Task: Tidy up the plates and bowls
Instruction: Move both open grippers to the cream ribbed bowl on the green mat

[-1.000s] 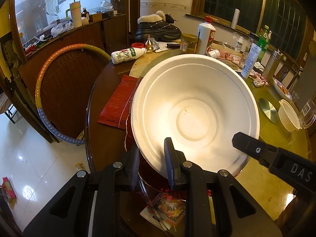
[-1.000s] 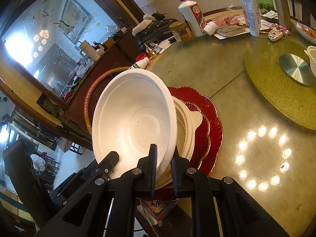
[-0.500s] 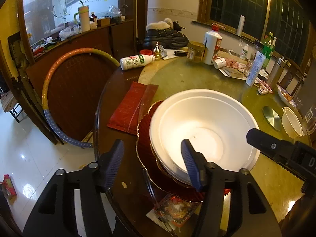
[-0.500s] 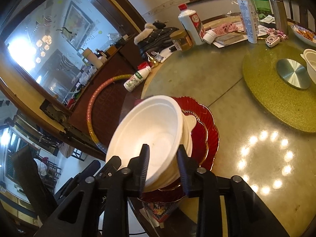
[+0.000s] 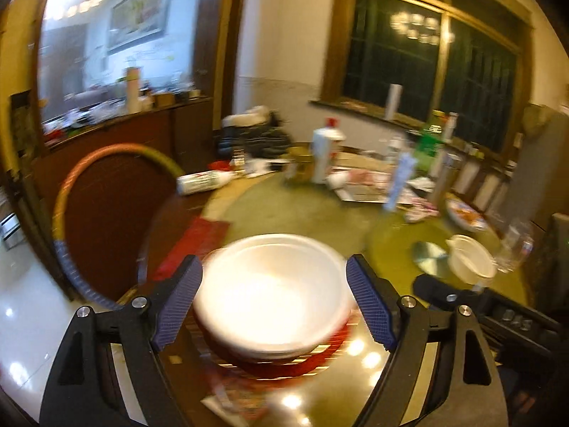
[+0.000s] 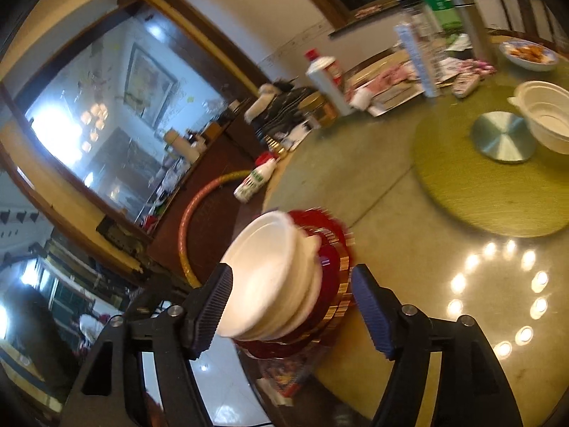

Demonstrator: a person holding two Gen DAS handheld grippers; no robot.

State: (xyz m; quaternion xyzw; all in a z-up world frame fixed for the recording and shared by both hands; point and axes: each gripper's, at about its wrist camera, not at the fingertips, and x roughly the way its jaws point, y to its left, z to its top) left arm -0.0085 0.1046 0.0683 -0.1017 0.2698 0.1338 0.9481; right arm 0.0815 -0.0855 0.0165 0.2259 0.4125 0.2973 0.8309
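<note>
Left jaws: the left gripper stood spread wide and released, having just been opening; the white bowl showed between its pads but clear of both.
Right jaws: the right gripper was likewise parted and empty, its jaws having just been opening; the same bowl sat ahead of the gap, untouched.
What changed: a second earlier both pairs of jaws pinched the bowl's near rim while it was tilted up; now the bowl lay nested level on the stack and both grippers had drawn back from it.
Where the bowl was: on top of another white bowl, which rested on red plates with gold edging, at the near edge of the worktop.
Meaning for the task: this placement looked finished, a judgement only; one more white bowl remained well apart on the green turntable, beside a round metal disc.
Around: a white bottle lying on its side, a tall white bottle with a red cap, a dish of food and papers cluttered the far side.
In the way: nothing lay between the stack and the far bowl except the disc close beside it; the frames were blurred, so finer detail could not be told.
</note>
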